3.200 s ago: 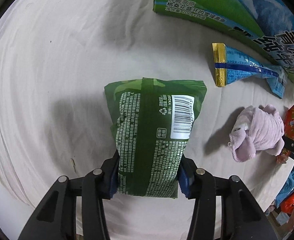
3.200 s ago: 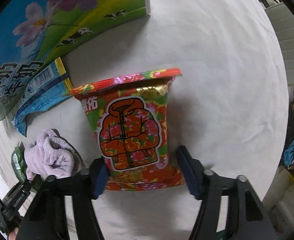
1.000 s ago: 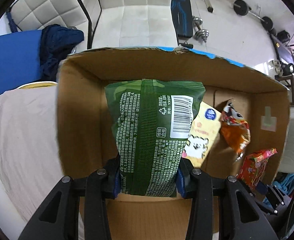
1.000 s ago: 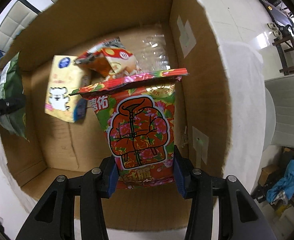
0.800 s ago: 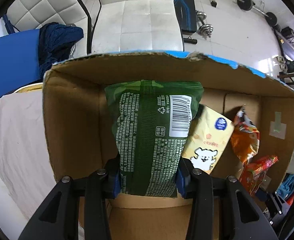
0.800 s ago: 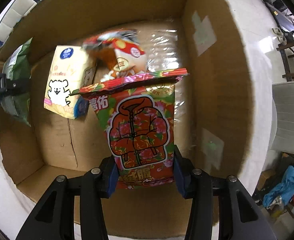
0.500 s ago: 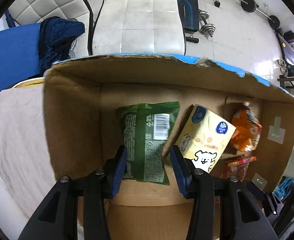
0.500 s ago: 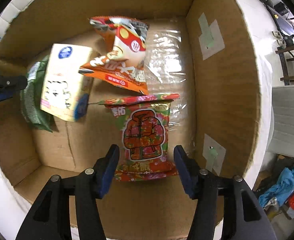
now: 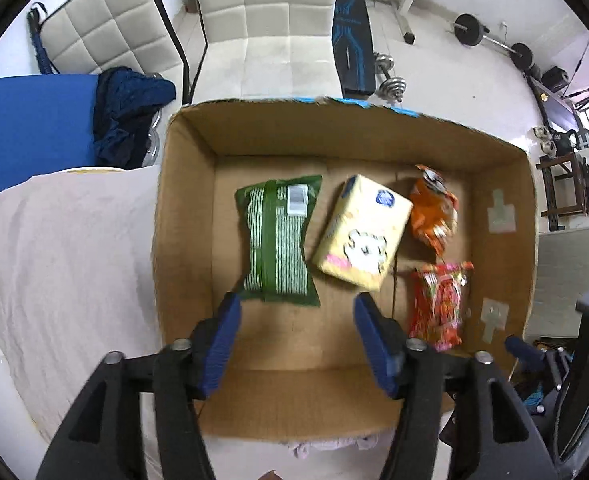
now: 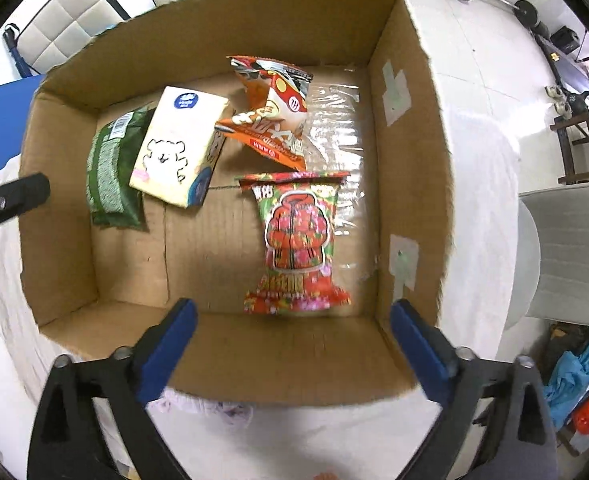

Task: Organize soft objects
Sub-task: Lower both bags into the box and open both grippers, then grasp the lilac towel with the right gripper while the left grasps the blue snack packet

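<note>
A cardboard box stands open below both grippers. A green snack bag lies at its left. A red flowered snack bag lies at its right. A yellow tissue pack and an orange snack bag lie between them. My left gripper is open and empty above the box's near side. My right gripper is open and empty above the near wall.
The box sits on a table under a white cloth. A bit of lilac plush shows just in front of the box. White padded chairs, a blue mat and weights lie beyond.
Both grippers carried their bags from the table over the box, then opened. The green bag and the red bag dropped onto the box floor. Both grippers have pulled back and up.
</note>
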The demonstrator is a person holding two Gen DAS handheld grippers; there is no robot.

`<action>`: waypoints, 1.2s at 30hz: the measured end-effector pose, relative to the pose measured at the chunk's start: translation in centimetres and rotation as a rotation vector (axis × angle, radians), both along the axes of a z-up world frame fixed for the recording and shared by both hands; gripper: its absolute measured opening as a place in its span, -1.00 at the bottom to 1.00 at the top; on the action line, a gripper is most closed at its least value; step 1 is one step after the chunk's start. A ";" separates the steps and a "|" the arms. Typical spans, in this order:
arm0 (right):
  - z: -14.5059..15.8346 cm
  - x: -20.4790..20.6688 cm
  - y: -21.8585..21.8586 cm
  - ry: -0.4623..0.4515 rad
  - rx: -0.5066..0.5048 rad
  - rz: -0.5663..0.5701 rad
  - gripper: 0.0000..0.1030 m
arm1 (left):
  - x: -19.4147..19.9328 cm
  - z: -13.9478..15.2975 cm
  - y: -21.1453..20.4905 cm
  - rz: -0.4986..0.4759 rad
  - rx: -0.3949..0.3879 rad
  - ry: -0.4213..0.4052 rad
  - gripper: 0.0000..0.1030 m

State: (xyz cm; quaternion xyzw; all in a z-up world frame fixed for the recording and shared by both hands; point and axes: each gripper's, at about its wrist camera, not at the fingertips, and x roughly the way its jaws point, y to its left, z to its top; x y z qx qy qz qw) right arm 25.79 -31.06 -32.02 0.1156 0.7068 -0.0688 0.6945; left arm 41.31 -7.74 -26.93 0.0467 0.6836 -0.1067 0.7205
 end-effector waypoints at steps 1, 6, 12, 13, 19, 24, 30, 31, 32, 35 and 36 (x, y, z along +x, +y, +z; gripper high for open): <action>0.6 -0.5 -0.1 -0.008 -0.001 0.002 1.00 | -0.7 0.4 0.1 0.003 0.000 -0.012 0.50; 3.0 -3.0 0.0 -0.064 -0.001 0.001 1.00 | -3.9 2.8 1.0 0.023 -0.009 -0.098 0.81; 6.3 -6.3 1.1 -0.116 0.042 0.039 1.00 | -8.3 6.3 2.2 0.035 -0.048 -0.177 0.96; 6.6 -7.0 1.5 -0.120 0.053 0.048 1.00 | -9.4 6.8 2.6 0.042 -0.047 -0.190 0.96; 5.9 -10.8 4.4 -0.091 0.126 0.099 1.00 | -14.5 6.2 5.2 0.092 0.002 -0.188 0.96; 3.0 -12.3 7.7 -0.043 0.146 0.206 1.00 | -17.6 3.6 7.7 0.128 0.095 -0.155 0.96; -0.6 -12.7 12.4 0.002 0.036 0.425 1.00 | -20.0 -0.8 10.7 0.169 0.194 -0.081 0.96; -1.3 -12.7 13.2 0.015 0.015 0.464 1.00 | -20.3 -1.6 11.2 0.175 0.205 -0.063 0.96; -1.9 -12.5 13.7 0.024 0.001 0.493 1.00 | -20.5 -2.1 11.5 0.181 0.214 -0.051 0.96; -4.2 -12.2 15.5 0.046 -0.045 0.579 0.96 | -21.4 -4.1 12.9 0.198 0.241 -0.013 0.96; -4.7 -12.1 15.9 0.053 -0.060 0.601 0.95 | -21.6 -4.6 13.3 0.204 0.250 -0.002 0.96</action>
